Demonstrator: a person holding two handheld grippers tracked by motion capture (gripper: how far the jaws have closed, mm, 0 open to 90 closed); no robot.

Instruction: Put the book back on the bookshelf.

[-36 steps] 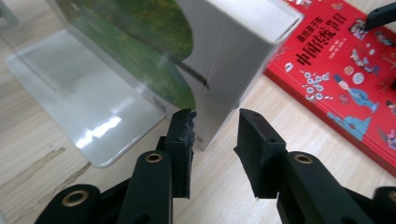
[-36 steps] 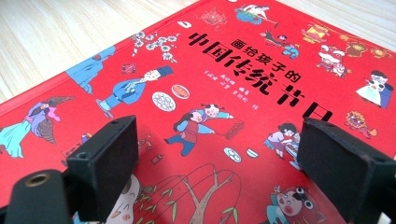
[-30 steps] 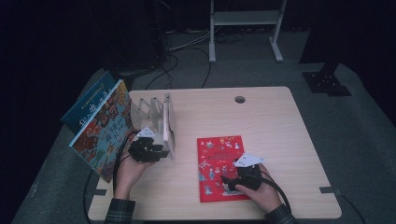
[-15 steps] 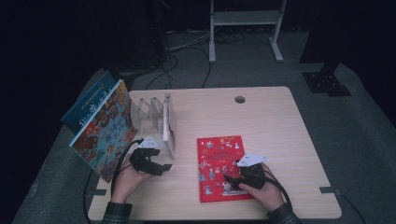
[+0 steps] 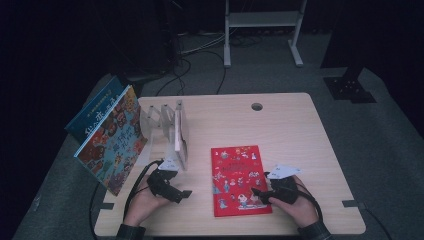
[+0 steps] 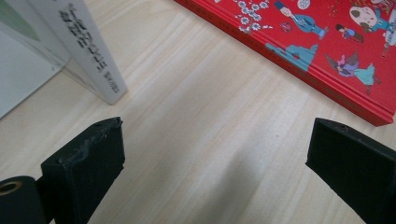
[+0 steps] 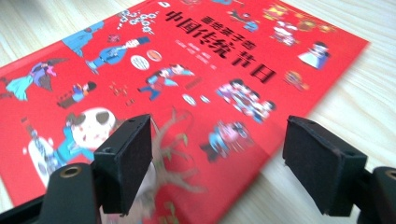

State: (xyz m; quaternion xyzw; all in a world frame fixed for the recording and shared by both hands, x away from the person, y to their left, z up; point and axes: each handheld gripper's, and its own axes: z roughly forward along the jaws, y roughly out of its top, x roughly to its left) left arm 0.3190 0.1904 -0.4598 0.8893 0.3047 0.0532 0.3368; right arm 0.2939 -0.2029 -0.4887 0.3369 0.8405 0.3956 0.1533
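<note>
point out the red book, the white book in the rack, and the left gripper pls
red book [image 5: 239,176]: high view, middle of its cover.
white book [image 6: 88,56]: left gripper view, on its spine.
left gripper [image 5: 186,194]: high view, between its open jaw tips.

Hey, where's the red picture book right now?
In the high view the red picture book lies flat on the wooden table, near its front edge, between the left gripper and the right gripper.

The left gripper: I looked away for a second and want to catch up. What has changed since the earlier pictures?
The left gripper has drawn back from the white book standing in the rack, toward the near table edge, and its jaws have just been opening, with nothing between them. The right gripper has shifted slightly at the red book and its jaws narrowed, still open. Both books, the rack and the leaning books stayed put.
</note>
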